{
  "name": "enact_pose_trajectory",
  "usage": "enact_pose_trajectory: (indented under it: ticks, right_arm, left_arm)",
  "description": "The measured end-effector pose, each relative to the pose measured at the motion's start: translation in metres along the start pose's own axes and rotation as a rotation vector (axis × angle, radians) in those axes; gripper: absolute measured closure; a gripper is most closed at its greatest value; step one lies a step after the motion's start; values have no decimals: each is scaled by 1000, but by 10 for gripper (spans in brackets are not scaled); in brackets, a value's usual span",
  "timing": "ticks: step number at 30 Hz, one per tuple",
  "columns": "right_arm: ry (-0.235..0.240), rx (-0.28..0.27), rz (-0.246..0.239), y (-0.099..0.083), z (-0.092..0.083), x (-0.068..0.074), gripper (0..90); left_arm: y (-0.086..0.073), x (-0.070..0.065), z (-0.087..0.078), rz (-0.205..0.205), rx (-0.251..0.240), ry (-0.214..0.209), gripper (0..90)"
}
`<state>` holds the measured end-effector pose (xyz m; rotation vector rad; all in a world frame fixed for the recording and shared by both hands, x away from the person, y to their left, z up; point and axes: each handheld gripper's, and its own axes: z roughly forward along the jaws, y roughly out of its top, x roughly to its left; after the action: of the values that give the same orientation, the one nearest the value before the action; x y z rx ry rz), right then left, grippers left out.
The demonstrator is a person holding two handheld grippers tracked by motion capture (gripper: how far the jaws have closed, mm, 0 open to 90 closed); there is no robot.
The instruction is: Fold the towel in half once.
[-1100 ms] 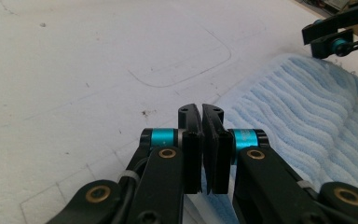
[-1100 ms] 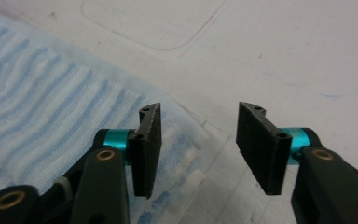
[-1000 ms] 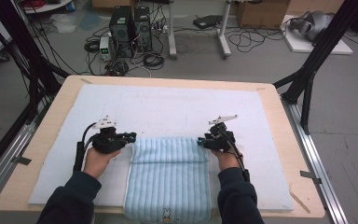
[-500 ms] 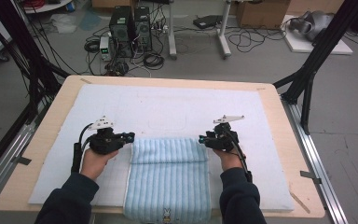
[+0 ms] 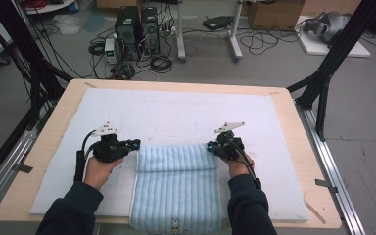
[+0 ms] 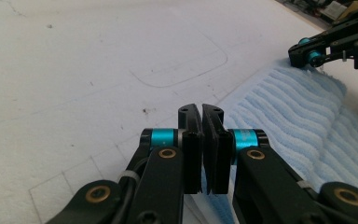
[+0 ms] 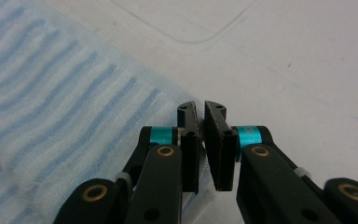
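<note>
A light blue striped towel [image 5: 176, 191] lies on the white mat, its far end folded over into a band and its near end hanging off the table's front edge. My left gripper [image 5: 136, 144] is at the towel's far left corner. Its jaws [image 6: 201, 112] are shut with the towel's edge [image 6: 307, 116] running in under them. At the far right corner, my right gripper [image 5: 209, 146] has just been closing. Its jaws [image 7: 201, 109] now stand together on the towel's corner [image 7: 51, 107], with a sliver of cloth between the pads. The left gripper view also shows the right gripper [image 6: 298, 51] far off.
The white mat [image 5: 176, 112] covers most of the wooden table [image 5: 293, 112], with faint drawn outlines on it beyond the towel. Black frame legs stand at both far corners. Computers and cables lie on the floor behind the table.
The right gripper's jaws have drawn together at the towel's far right corner. The left hand and the towel have kept still.
</note>
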<state>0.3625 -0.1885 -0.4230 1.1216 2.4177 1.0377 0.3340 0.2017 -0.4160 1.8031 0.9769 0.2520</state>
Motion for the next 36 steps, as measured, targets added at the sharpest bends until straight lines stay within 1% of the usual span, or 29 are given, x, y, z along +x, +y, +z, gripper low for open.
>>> enact_pose_trajectory:
  ticks: [2, 4, 9, 10, 13, 17, 19, 21, 23, 26, 28, 30, 32, 34, 36]
  right_arm:
    - [-2, -26, 8, 0, -7, -1, 844]
    - [-7, -51, 6, -1, -15, -1, 844]
    - [-3, -108, -12, -6, -32, 6, 843]
    - [5, -124, -6, -7, -36, 8, 843]
    - [25, -152, -20, -12, -49, 15, 842]
    - [43, -187, -39, -22, -65, 25, 841]
    - [44, -193, -59, -28, -71, 31, 840]
    - [43, -195, -73, -34, -75, 36, 840]
    - [51, -199, -72, -41, -78, 40, 840]
    - [65, -196, -74, -51, -81, 46, 839]
    - [82, -190, -76, -58, -82, 51, 840]
    - [88, -182, -92, -64, -82, 54, 839]
    - [97, -176, -96, -70, -84, 58, 838]
    - [106, -168, -94, -76, -85, 60, 839]
    - [115, -161, -92, -82, -87, 62, 838]
  left_arm:
    - [0, -1, -1, -3, -7, -4, 862]
    - [1, -2, -3, -3, -16, -9, 862]
    - [0, -5, -9, -5, -34, -25, 862]
    - [-1, -6, -11, -4, -35, -29, 862]
    - [-5, -8, -18, -12, -43, -49, 862]
    - [-12, -15, -26, 2, -45, -77, 862]
    - [-16, -18, -30, 12, -39, -83, 862]
    - [-20, -22, -32, 12, -38, -94, 862]
    - [-25, -25, -35, 20, -29, -104, 862]
    - [-33, -29, -37, 21, -23, -116, 861]
    - [-39, -31, -39, 20, -15, -124, 860]
    - [-45, -32, -40, 18, -4, -130, 860]
    - [-49, -33, -41, 15, 6, -138, 859]
    - [-53, -35, -43, 15, 20, -153, 860]
    - [-57, -38, -45, 23, 34, -162, 859]
